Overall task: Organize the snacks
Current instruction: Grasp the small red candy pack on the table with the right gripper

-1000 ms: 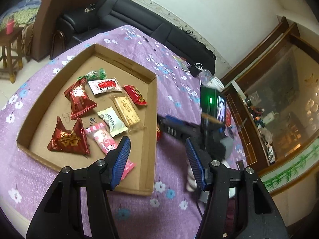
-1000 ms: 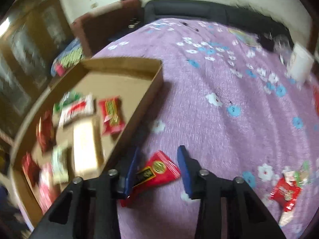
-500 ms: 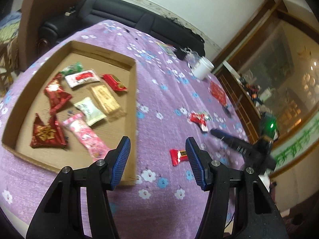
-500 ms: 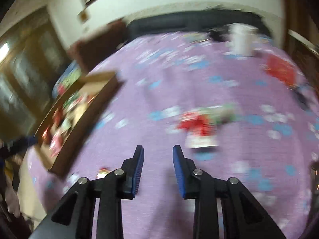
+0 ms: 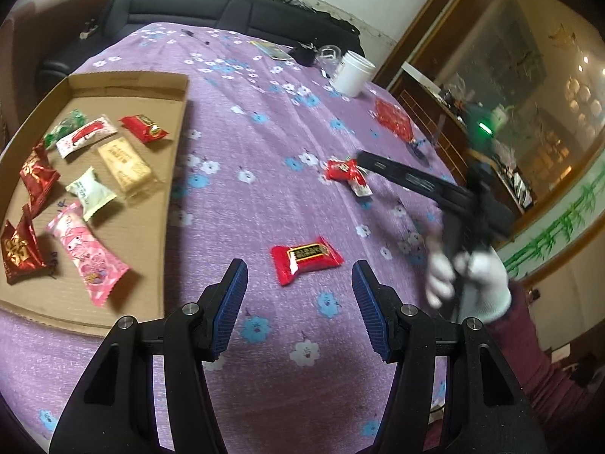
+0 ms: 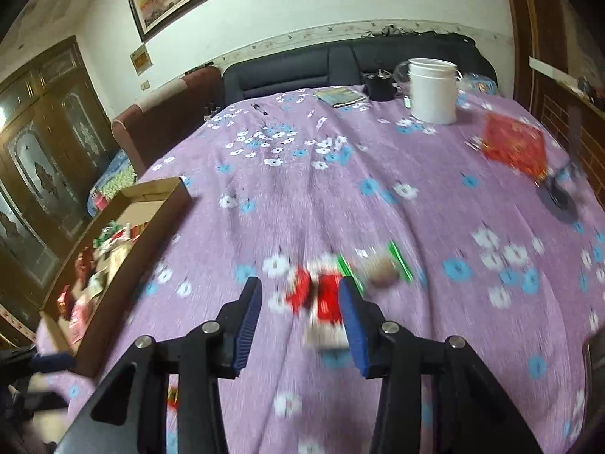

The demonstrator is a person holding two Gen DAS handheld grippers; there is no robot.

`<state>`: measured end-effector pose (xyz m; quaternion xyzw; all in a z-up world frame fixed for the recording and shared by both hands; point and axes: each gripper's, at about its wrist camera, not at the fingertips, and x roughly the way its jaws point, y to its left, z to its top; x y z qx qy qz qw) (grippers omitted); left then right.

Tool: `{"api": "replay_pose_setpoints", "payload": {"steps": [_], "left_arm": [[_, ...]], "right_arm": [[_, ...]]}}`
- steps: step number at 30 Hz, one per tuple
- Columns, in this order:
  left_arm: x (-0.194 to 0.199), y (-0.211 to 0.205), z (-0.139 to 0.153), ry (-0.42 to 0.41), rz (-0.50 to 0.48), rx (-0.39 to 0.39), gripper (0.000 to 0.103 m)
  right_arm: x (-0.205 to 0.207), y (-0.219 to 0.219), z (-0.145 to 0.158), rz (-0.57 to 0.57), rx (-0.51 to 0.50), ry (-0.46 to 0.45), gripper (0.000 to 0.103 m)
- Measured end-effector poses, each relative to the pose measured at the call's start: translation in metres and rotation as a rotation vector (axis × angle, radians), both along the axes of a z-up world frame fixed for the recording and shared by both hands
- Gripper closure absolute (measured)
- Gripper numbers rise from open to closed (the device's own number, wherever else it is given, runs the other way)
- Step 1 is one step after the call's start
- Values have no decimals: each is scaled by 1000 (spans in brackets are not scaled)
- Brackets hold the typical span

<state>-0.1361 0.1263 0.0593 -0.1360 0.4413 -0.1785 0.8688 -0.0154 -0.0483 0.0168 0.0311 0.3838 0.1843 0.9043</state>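
A cardboard tray (image 5: 172, 174) on the purple flowered tablecloth holds several wrapped snacks; it also shows at the left of the right wrist view (image 6: 151, 223). My left gripper (image 5: 298, 302) is open and empty, just short of a red snack packet (image 5: 306, 259) lying on the cloth. My right gripper (image 6: 298, 312) is open, with a blurred red and white snack (image 6: 321, 299) on the cloth between its fingers. That snack (image 5: 346, 174) shows in the left wrist view under the right gripper's tip (image 5: 363, 159). A green-edged snack (image 6: 382, 265) lies just beyond.
A white tub (image 6: 433, 90) stands at the far side, with a dark object (image 6: 380, 87) and a booklet (image 6: 340, 96) beside it. A red mesh bag (image 6: 514, 143) lies at the right. A black sofa (image 6: 340, 64) is behind the table.
My right gripper swung from the red packet by the tray across to the red and white snack and opened wider. My left gripper turned right, towards the red packet.
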Motion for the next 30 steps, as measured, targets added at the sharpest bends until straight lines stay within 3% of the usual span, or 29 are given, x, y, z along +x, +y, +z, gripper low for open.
{"api": "replay_pose_setpoints", "payload": {"steps": [4,7,9,13,17,24,25,26,30], "left_arm": [[-1,-6,-1,-2,-14,19,46],[3,-7,-3,0,-19,20,46],[7,-12,-7,9,-20,23,46],[12,-24,-16,26,-46,32,46],[13,-37,-22,20,-86,62,46],[19,-51,-24,-67,-136,237,46],[22,-52,-26,-75,-145,259,46],[25,-54,-28,-81,-151,279,46],[36,-62,-41,-73,-163,350,46]], "right_arm": [[22,11,-20,28,-12,77,59],[17,0,-19,191,230,138,59],[13,-10,-13,208,301,127,59],[17,-15,-20,147,254,126,59],[15,3,-31,181,182,153,59],[-10,35,-40,188,-75,89,55],[-12,37,-41,186,-92,84,57],[-14,37,-41,179,-111,80,70],[-11,26,-39,151,-60,107,78]]}}
